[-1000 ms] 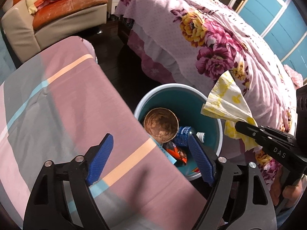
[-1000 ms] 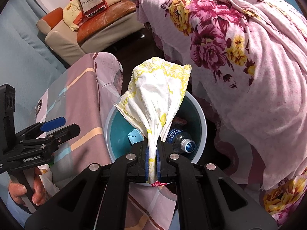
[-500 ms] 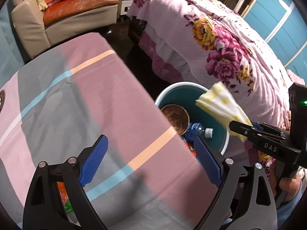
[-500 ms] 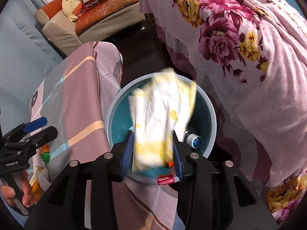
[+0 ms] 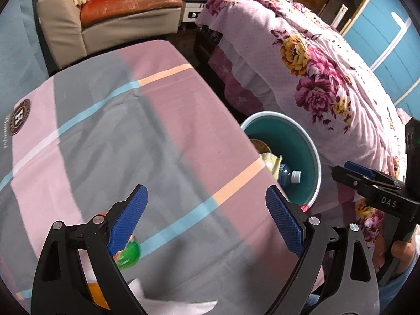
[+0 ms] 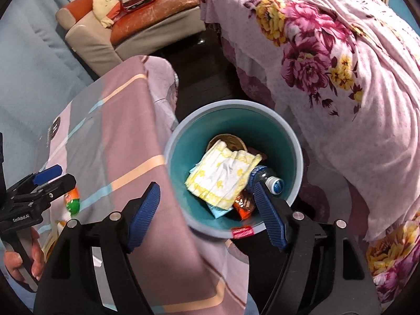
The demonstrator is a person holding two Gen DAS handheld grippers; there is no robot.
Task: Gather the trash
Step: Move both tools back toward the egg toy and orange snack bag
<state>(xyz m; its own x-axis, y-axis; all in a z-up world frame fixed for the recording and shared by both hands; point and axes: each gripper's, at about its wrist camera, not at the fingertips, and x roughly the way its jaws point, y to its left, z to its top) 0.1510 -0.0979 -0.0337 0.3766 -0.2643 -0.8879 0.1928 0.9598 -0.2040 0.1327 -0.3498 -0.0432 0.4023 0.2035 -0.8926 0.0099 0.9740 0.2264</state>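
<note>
The left gripper [image 5: 206, 219] hangs over the cloth-covered table [image 5: 110, 136], jaws spread wide with nothing between them; a green ball [image 5: 130, 254] lies just under its left finger. Further right, the right gripper [image 6: 207, 210] has just been opening its jaws, now empty, above the bin [image 6: 296, 155], where the yellow-patterned wrapper [image 6: 223, 173] lies beside a bottle [image 6: 270, 181].
</note>
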